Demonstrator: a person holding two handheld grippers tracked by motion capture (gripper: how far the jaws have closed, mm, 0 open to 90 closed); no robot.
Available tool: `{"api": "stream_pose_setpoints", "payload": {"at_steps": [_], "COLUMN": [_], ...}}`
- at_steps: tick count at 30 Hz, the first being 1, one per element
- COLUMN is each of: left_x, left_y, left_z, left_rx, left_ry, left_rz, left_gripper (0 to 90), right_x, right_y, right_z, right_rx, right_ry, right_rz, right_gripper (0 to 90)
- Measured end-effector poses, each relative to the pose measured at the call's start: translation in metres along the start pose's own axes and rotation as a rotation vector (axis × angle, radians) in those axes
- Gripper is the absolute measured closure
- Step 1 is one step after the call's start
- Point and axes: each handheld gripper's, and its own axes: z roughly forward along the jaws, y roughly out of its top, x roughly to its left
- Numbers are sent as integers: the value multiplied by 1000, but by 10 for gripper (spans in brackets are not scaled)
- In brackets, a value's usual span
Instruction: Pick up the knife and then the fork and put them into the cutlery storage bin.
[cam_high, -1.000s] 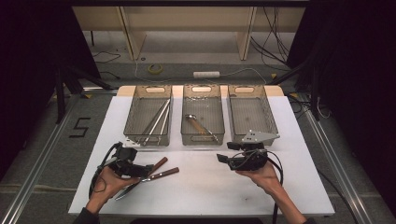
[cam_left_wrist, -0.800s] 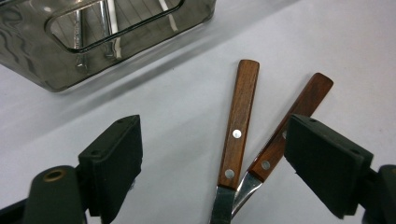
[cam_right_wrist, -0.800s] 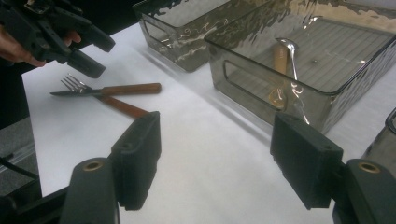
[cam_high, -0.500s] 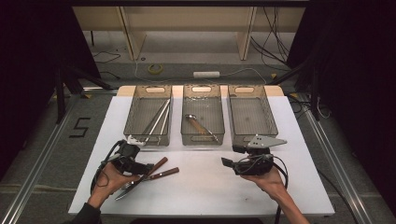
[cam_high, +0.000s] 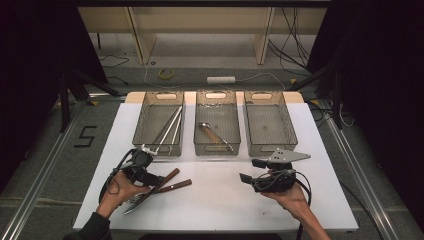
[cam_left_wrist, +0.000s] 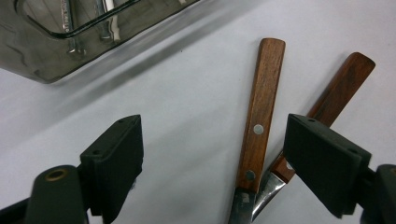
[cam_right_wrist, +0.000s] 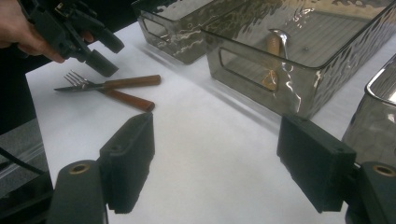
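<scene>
Two wooden-handled pieces of cutlery lie crossed near the front left corner of the white table (cam_high: 225, 200): a fork (cam_right_wrist: 109, 84) with its tines pointing toward the front left corner, and a second wooden-handled utensil (cam_right_wrist: 126, 99) beneath it, whose head I cannot make out. From the left gripper view I see both handles fanning away from me, one just inside the right jaw and the other partly behind it. My left gripper (cam_high: 150, 175) hangs right over that pair; its jaws stand wide apart and clamp nothing, the handles resting on the table untouched as far as I can tell.

My right gripper (cam_high: 252, 171) sits toward the front right of the table, well apart from the cutlery, and its jaws have just been opening, with only bare table between them.

Along the back edge I see three clear bins side by side. The left bin (cam_high: 142, 120) holds long metal pieces, the middle bin (cam_high: 235, 125) holds a wooden-handled spoon (cam_high: 212, 134), and the right bin (cam_high: 290, 125) stands just behind my right gripper.
</scene>
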Motion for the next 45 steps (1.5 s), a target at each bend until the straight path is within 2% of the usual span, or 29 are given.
{"api": "stream_pose_setpoints", "payload": {"at_steps": [7,12,18,37,45], "left_x": [-1,-4,-7,-13,-16], "left_y": [2,2,2,4,4], "left_z": [2,2,2,15,18], "left_rx": [24,45,47,99,134], "left_ry": [4,1,8,-62,-46], "left_rz": [11,38,66,147,177], "left_gripper": [217,255,350,572,645], "right_x": [2,4,4,7,6], "right_y": [-2,-2,-3,-2,-3], "right_z": [-1,-2,-2,2,2], "right_rx": [6,9,14,40,40], "right_ry": [10,14,12,16,16], "right_rz": [-4,-7,-12,-28,-29], "right_gripper": [284,284,285,293,297]}}
